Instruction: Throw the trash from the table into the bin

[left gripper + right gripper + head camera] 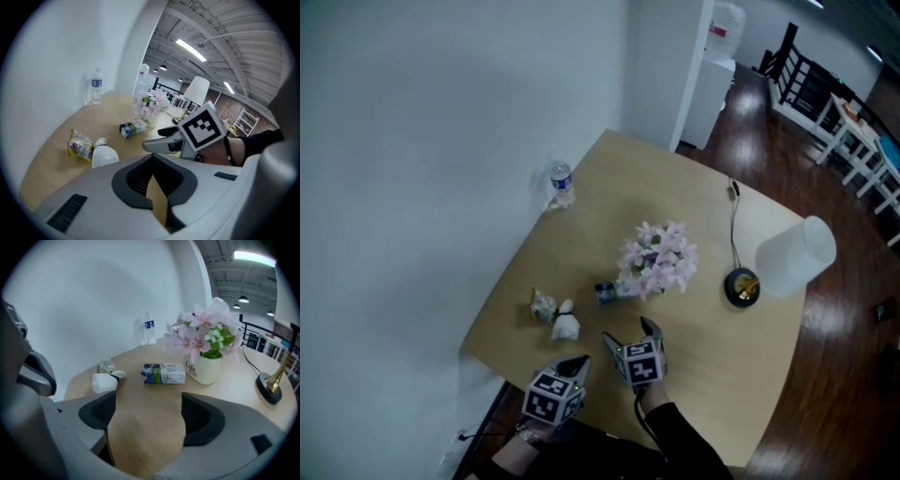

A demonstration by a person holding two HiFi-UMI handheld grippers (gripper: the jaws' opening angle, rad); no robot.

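Three pieces of trash lie on the wooden table [712,375]: a blue-and-white carton [609,292] [164,373] on its side by the flower pot, a crumpled yellow wrapper [544,305] [80,145], and a white paper wad [566,326] [104,382] beside it. My right gripper [630,332] [147,401] hovers over the near table edge, open and empty, pointing at the carton. My left gripper [578,363] [152,157] is just left of it with its tips together and nothing held, near the white wad. No bin is in view.
A pot of pink flowers [659,260] stands mid-table. A water bottle [562,185] sits by the white wall. A lamp with a white shade [795,255] and dark base [742,286] stands at the right, its cable running back. Dark floor surrounds the table.
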